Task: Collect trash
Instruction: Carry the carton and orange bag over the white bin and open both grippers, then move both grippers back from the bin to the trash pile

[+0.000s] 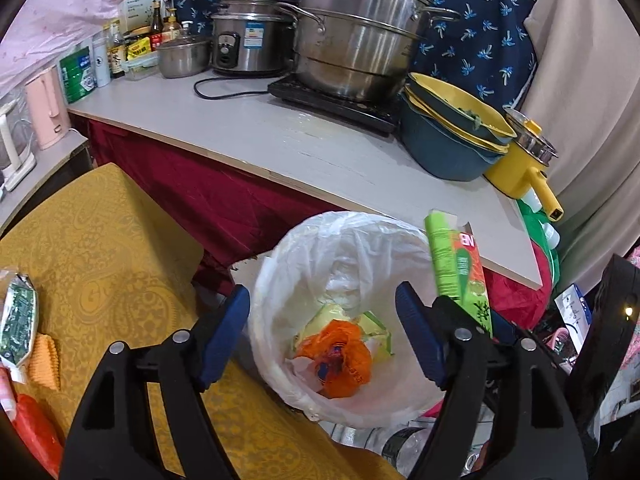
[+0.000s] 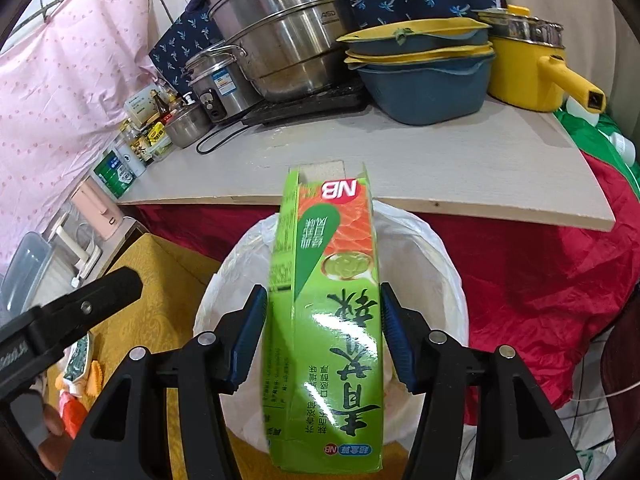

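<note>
The right gripper (image 2: 324,336) clamps a green carton (image 2: 324,320) between its blue pads (image 2: 250,340), jaws pressed against both long sides, open end tilted forward over the lined trash bin (image 2: 440,280). The left gripper (image 1: 322,340) hangs over the same bin with jaws spread wide and nothing between them. Orange wrapper (image 1: 340,356) and pale green packaging lie in the bin. Beyond, steel pots (image 1: 360,36) crowd a white counter (image 1: 280,136).

Green carton (image 2: 320,312) upright over white-lined bin (image 1: 280,264), orange wrapper (image 1: 340,356) crumpled inside bin
</note>
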